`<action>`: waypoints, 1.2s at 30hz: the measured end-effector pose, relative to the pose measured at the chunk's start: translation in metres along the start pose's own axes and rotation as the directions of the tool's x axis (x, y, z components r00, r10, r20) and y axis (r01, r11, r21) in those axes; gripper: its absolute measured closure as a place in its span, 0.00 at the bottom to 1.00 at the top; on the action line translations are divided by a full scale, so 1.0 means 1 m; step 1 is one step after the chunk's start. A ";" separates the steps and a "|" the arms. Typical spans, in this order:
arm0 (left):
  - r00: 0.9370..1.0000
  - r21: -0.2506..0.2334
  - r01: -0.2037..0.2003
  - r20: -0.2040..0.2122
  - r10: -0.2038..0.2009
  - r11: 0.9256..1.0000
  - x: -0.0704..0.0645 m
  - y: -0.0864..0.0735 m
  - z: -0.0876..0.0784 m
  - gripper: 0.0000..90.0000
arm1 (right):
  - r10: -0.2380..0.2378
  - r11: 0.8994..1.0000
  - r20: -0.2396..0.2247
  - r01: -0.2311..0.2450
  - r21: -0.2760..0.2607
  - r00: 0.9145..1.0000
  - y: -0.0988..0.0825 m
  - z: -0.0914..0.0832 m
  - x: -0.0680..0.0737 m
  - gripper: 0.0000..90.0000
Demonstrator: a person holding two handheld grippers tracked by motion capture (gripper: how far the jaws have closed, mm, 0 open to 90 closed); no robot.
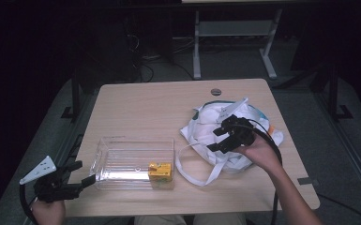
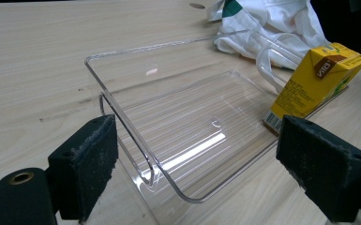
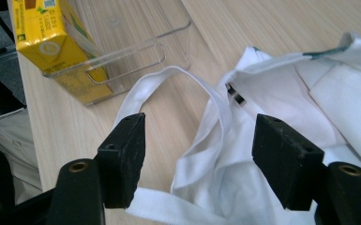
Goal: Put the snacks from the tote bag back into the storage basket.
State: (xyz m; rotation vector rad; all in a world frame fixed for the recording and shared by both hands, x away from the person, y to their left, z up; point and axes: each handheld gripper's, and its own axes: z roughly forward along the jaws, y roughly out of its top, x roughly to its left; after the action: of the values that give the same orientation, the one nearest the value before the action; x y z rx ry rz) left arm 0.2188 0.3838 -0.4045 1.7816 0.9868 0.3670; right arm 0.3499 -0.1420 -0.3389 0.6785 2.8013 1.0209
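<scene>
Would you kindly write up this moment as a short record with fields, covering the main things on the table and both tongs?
surface: wooden table
tray: clear plastic tray, lying flat at the near left
carton: yellow drink carton, standing in the tray's right end
bag: white cloth bag, crumpled at the right, its strap looped toward the tray
left tongs: open, at the tray's left end, apart from it
right tongs: open above the bag, nothing gripped

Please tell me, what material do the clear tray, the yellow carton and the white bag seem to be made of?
Clear tray: probably hard glossy plastic; the table shows through it and its ribbed floor glints.
Yellow carton: likely coated paperboard; sharp folded edges, printed faces, slight sheen.
White bag: seemingly matte woven cloth; it lies in soft wrinkles with limp strap handles.
</scene>
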 end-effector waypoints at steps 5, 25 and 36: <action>1.000 0.002 0.001 0.000 -0.001 1.000 -0.001 0.000 0.001 0.14 | 0.020 1.000 0.012 -0.020 -0.003 1.000 -0.011 -0.003 -0.002 0.38; 1.000 0.015 -0.004 0.001 0.004 1.000 -0.002 0.000 0.003 0.14 | 0.124 0.992 0.061 -0.121 -0.047 0.990 -0.065 -0.023 -0.009 0.37; 1.000 0.024 -0.009 0.010 0.009 1.000 -0.003 0.000 0.005 0.14 | 0.160 0.985 0.078 -0.155 -0.072 0.984 -0.092 -0.029 -0.010 0.37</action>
State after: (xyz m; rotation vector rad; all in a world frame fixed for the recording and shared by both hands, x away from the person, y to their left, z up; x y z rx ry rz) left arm 0.2199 0.3783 -0.4058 1.8081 0.9799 0.3525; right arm 0.3181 -0.2258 -0.3748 0.9249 2.6656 1.0773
